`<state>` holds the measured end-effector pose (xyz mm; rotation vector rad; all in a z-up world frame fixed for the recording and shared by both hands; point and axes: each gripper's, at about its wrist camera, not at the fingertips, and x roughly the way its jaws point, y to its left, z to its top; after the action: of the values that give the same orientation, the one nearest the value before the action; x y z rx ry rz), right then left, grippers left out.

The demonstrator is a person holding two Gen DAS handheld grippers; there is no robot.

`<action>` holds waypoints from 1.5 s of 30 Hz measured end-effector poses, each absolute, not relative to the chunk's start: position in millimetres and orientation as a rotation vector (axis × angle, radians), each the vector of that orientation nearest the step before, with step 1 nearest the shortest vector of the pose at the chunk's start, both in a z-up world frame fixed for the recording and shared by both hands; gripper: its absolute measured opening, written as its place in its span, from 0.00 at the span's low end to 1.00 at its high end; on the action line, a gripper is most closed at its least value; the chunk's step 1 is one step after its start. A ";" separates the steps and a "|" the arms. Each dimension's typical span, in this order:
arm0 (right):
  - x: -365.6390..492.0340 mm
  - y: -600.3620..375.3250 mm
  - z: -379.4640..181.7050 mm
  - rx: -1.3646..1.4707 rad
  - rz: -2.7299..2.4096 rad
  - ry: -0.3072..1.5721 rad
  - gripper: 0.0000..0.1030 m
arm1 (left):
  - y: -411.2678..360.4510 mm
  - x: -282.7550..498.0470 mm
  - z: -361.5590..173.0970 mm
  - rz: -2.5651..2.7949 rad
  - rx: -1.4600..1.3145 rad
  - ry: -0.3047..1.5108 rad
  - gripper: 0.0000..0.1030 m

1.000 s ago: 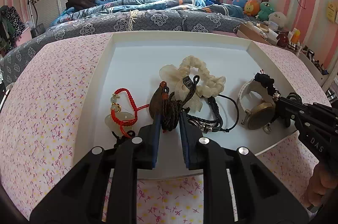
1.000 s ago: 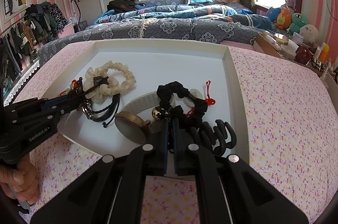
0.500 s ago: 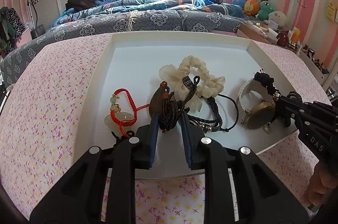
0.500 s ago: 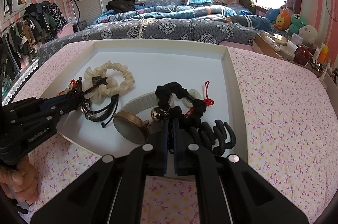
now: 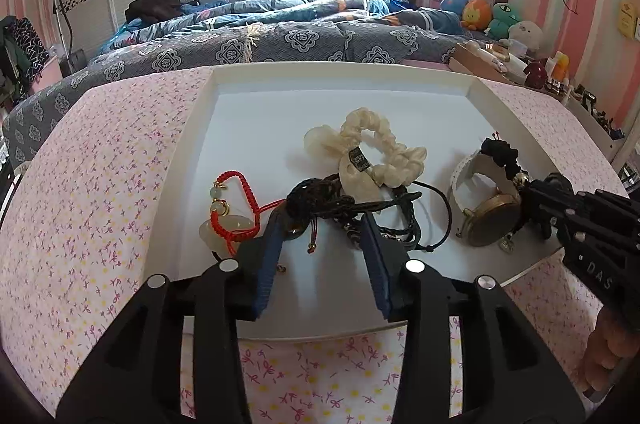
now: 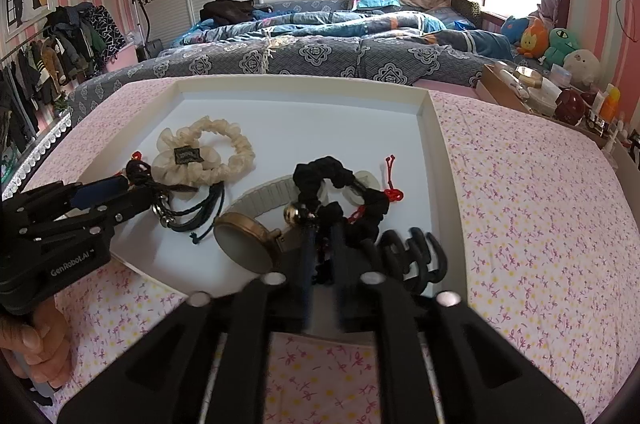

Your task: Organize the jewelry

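A white tray (image 5: 200, 128) on the pink floral cloth holds the jewelry. My left gripper (image 5: 322, 224) is open over the tray's near edge; a dark corded necklace (image 5: 320, 198) lies loose between its fingers. A red cord bracelet with a jade pendant (image 5: 230, 212) lies to its left, a cream scrunchie (image 5: 380, 148) beyond, black braided bracelets (image 5: 404, 220) to its right. My right gripper (image 6: 322, 228) is shut on a black scrunchie (image 6: 340, 184), beside a gold watch with a white strap (image 6: 244, 244) and a black claw clip (image 6: 412, 256).
The tray's raised rim (image 6: 430, 152) runs along the right side. The pink floral tabletop (image 6: 540, 204) extends right of the tray. A bed with grey patterned quilts (image 5: 280, 44) lies behind. Small bottles and toys (image 6: 560, 84) crowd the far right.
My left gripper has opened and let go of the dark necklace, which has dropped onto the tray between its fingers. The right gripper stays shut on the black scrunchie.
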<state>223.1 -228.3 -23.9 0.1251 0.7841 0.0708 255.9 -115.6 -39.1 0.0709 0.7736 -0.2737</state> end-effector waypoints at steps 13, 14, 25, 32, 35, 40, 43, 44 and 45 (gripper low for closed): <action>220.6 -234.1 -9.2 0.111 0.058 0.753 0.23 | -117.1 252.5 -36.8 -0.270 0.077 0.764 0.39; 220.0 -234.5 -8.8 0.111 0.058 0.753 0.23 | -117.6 252.8 -36.8 -0.269 0.077 0.764 0.39; 218.7 -238.5 -4.0 0.088 0.031 0.757 0.23 | -117.6 253.1 -36.3 -0.270 0.077 0.763 0.40; 218.6 -240.8 -2.0 0.083 0.023 0.759 0.27 | -121.0 253.4 -34.0 -0.276 0.093 0.747 0.43; 218.2 -240.3 -1.6 0.075 0.021 0.755 0.34 | -121.2 253.2 -33.4 -0.276 0.091 0.745 0.44; 217.9 -242.3 -0.1 0.082 0.031 0.751 0.43 | -120.6 255.6 -32.9 -0.272 0.075 0.746 0.47; 217.0 -244.1 2.3 0.086 0.043 0.750 0.50 | -118.6 254.7 -31.7 -0.272 0.066 0.741 0.49; 216.7 -244.7 2.8 0.086 0.045 0.750 0.50 | -118.4 254.7 -31.1 -0.274 0.063 0.741 0.50; 216.8 -245.3 3.2 0.087 0.048 0.752 0.50 | -117.5 255.0 -30.0 -0.277 0.059 0.740 0.50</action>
<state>216.8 -245.3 3.2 0.0871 0.7521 0.0480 255.0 -117.5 -29.9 0.0585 0.7402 -0.2770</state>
